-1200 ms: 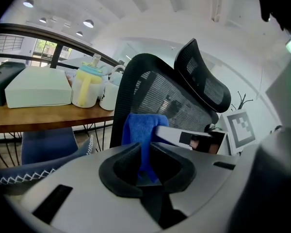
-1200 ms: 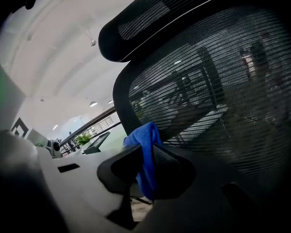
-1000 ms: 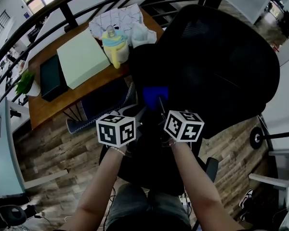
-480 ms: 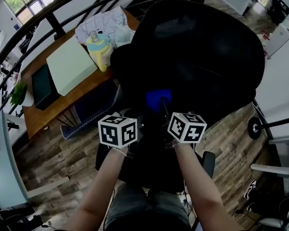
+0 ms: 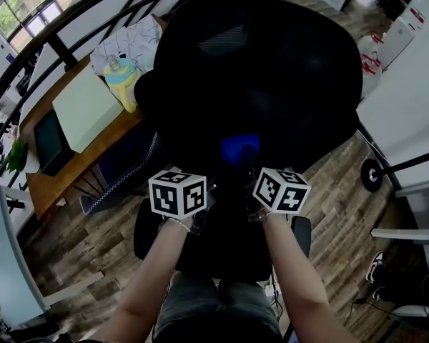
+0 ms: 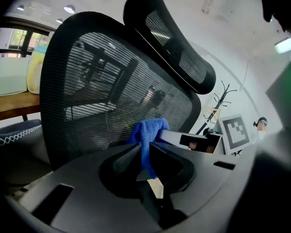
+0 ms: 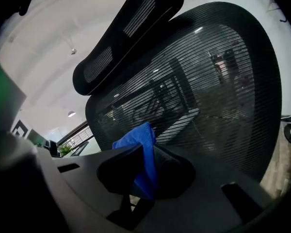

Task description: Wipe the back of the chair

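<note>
Left gripper (image 6: 143, 152) and right gripper (image 7: 146, 165) both have fingers clamped on the blue cloth (image 5: 239, 149) low on the chair back (image 5: 272, 70); wiping step, next probably needs pressing and sweeping across the mesh.

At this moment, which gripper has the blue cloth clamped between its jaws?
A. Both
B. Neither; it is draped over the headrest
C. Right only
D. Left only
A: the blue cloth is pinched in the closed jaws of the left gripper and of the right gripper, each seen in its own view, in front of the mesh chair back.
</note>
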